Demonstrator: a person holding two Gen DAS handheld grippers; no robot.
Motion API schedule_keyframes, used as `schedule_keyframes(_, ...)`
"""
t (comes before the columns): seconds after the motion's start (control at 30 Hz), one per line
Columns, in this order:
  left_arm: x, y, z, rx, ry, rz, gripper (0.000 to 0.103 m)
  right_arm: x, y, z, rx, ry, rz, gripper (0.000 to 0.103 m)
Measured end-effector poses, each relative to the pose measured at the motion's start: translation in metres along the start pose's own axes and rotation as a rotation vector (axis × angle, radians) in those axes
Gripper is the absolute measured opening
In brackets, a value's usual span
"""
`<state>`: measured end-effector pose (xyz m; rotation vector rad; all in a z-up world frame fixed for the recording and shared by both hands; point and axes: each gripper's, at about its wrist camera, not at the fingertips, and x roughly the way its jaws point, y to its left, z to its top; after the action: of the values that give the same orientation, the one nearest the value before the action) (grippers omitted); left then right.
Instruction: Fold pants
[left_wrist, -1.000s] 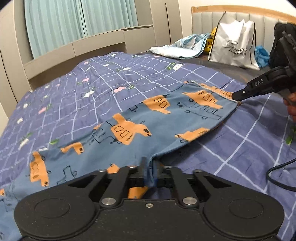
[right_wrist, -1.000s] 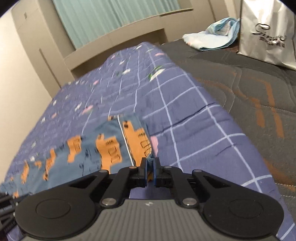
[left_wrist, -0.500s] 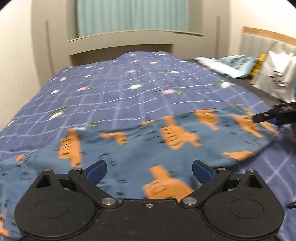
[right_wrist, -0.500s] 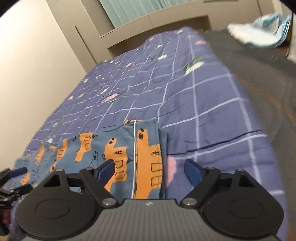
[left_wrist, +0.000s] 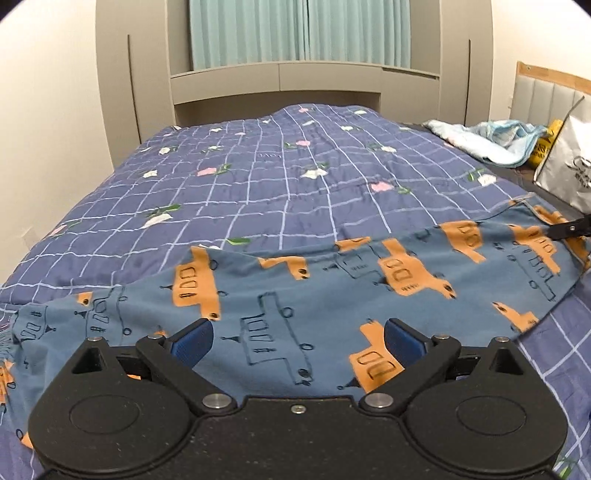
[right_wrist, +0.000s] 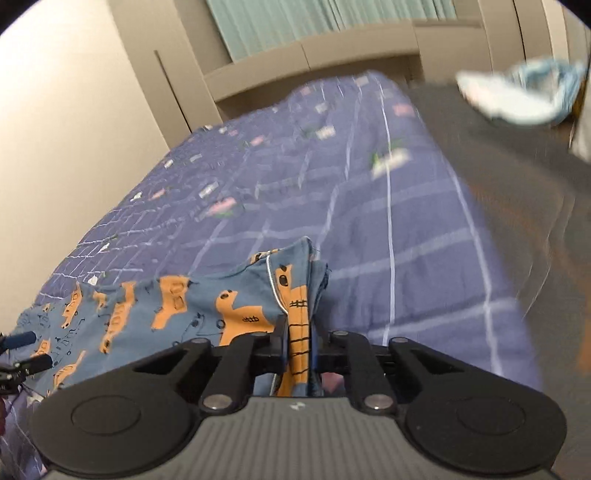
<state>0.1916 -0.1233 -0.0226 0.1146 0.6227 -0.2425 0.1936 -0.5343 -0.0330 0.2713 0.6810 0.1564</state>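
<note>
The pants (left_wrist: 332, 295) are blue with orange vehicle prints and lie stretched across the purple checked quilt (left_wrist: 280, 177). My left gripper (left_wrist: 297, 341) is open and empty, hovering just above the pants' near edge. My right gripper (right_wrist: 298, 341) is shut on the waistband end of the pants (right_wrist: 229, 310) and lifts that edge slightly. The right gripper's tip shows at the right edge of the left wrist view (left_wrist: 570, 229). The left gripper's blue pads (right_wrist: 22, 338) show at the far left of the right wrist view.
A light blue crumpled cloth (left_wrist: 491, 138) and a white shopping bag (left_wrist: 565, 166) lie at the bed's right side on a dark grey mattress cover (right_wrist: 517, 177). A beige built-in headboard unit (left_wrist: 295, 81) and teal curtains (left_wrist: 299, 29) stand behind. A wall (right_wrist: 66, 147) runs along the left.
Both grippers let go of the pants half a second ago. Since then the right gripper has shut again on the waistband end. The left gripper stays open and has swung to face the headboard.
</note>
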Motion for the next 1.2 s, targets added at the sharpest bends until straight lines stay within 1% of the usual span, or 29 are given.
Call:
schedule_keyframes(0.07,-0.001,0.004,0.000,-0.012,-0.006,0.011,0.099,-0.005,0.000,0.003,-0.005,-0.004,-0.008,0.012)
schedule_keyframes(0.17,-0.004,0.010,-0.001,-0.023,-0.012,0.031,0.099,0.007,-0.003,-0.004,-0.017,0.046,-0.028,0.013)
schedule_keyframes(0.2,-0.007,0.012,-0.001,-0.028,-0.016,0.034,0.099,0.013,-0.002,-0.009,-0.033,0.063,-0.043,0.014)
schedule_keyframes(0.23,-0.010,0.016,-0.001,-0.033,-0.022,0.037,0.099,0.018,-0.001,-0.011,-0.042,0.067,-0.056,0.018)
schedule_keyframes(0.27,-0.014,0.019,0.000,-0.036,-0.027,0.041,0.099,0.020,-0.001,-0.013,-0.047,0.064,-0.069,0.024)
schedule_keyframes(0.3,-0.018,0.023,0.000,-0.039,-0.033,0.047,0.100,0.025,0.000,-0.014,-0.044,0.057,-0.081,0.028)
schedule_keyframes(0.37,-0.025,0.034,0.001,-0.045,-0.045,0.069,0.102,0.023,0.000,-0.014,-0.032,0.041,-0.107,0.047)
schedule_keyframes(0.4,-0.030,0.040,0.001,-0.052,-0.051,0.087,0.102,0.021,0.002,-0.014,-0.041,0.037,-0.121,0.052)
schedule_keyframes(0.47,-0.037,0.054,0.000,-0.068,-0.051,0.115,0.102,0.014,0.008,-0.014,-0.062,0.017,-0.167,0.080)
schedule_keyframes(0.5,-0.042,0.063,-0.001,-0.081,-0.051,0.137,0.102,0.011,0.012,-0.013,-0.069,0.002,-0.181,0.085)
schedule_keyframes(0.53,-0.047,0.071,-0.002,-0.090,-0.050,0.159,0.102,0.007,0.018,-0.011,-0.076,-0.013,-0.192,0.093)
schedule_keyframes(0.57,-0.053,0.080,-0.003,-0.096,-0.050,0.184,0.102,0.003,0.026,-0.011,-0.085,-0.031,-0.201,0.098)
schedule_keyframes(0.63,-0.066,0.098,-0.006,-0.096,-0.052,0.242,0.102,-0.003,0.043,-0.010,-0.114,-0.052,-0.187,0.103)
schedule_keyframes(0.73,-0.088,0.132,-0.014,-0.108,-0.060,0.322,0.102,-0.003,0.077,-0.010,-0.161,-0.066,-0.137,0.103)
schedule_keyframes(0.83,-0.102,0.173,-0.025,-0.164,-0.055,0.364,0.102,0.004,0.117,-0.015,-0.207,-0.067,-0.062,0.103)
schedule_keyframes(0.93,-0.107,0.210,-0.033,-0.228,-0.027,0.400,0.102,0.021,0.163,-0.020,-0.264,-0.041,0.022,0.103)
schedule_keyframes(1.0,-0.113,0.228,-0.035,-0.248,-0.032,0.413,0.102,0.032,0.190,-0.025,-0.302,-0.025,0.066,0.103)
schedule_keyframes(1.1,-0.122,0.247,-0.031,-0.240,-0.057,0.414,0.102,0.046,0.228,-0.032,-0.356,0.001,0.107,0.103)
schedule_keyframes(1.17,-0.125,0.255,-0.028,-0.235,-0.076,0.385,0.102,0.053,0.246,-0.036,-0.378,0.015,0.127,0.103)
schedule_keyframes(1.2,-0.123,0.259,-0.029,-0.241,-0.075,0.349,0.102,0.058,0.255,-0.038,-0.388,0.024,0.133,0.103)
